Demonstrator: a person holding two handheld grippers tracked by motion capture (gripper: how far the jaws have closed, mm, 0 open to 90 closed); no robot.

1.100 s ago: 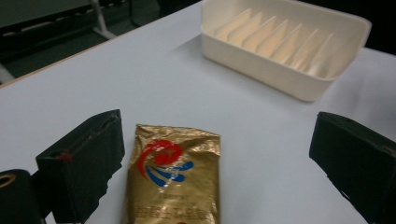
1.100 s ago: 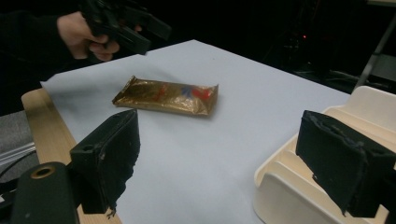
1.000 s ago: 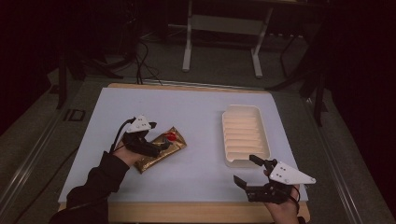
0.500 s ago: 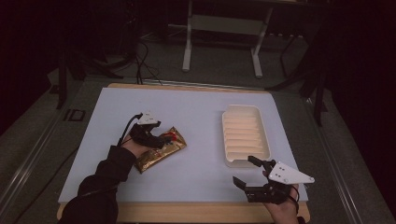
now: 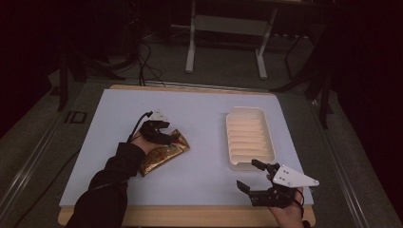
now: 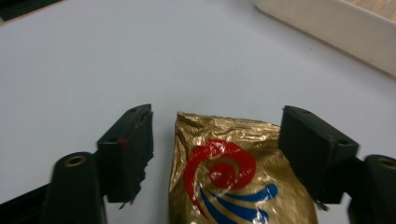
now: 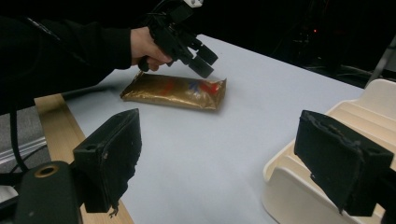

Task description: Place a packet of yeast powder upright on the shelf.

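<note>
The room around me is dim, nearly black at the edges of the high view, and only the pale table top (image 5: 199, 118) catches soft, even light from above. That view is grainy and a little soft. My left gripper view is brighter, with sharp glare on the gold packet (image 6: 229, 172). In both gripper views my near jaws look slightly blurred, and shadows are faint.

Glossy crinkled gold foil packet (image 6: 233, 172); smooth cream plastic tray (image 5: 250, 137).
</note>
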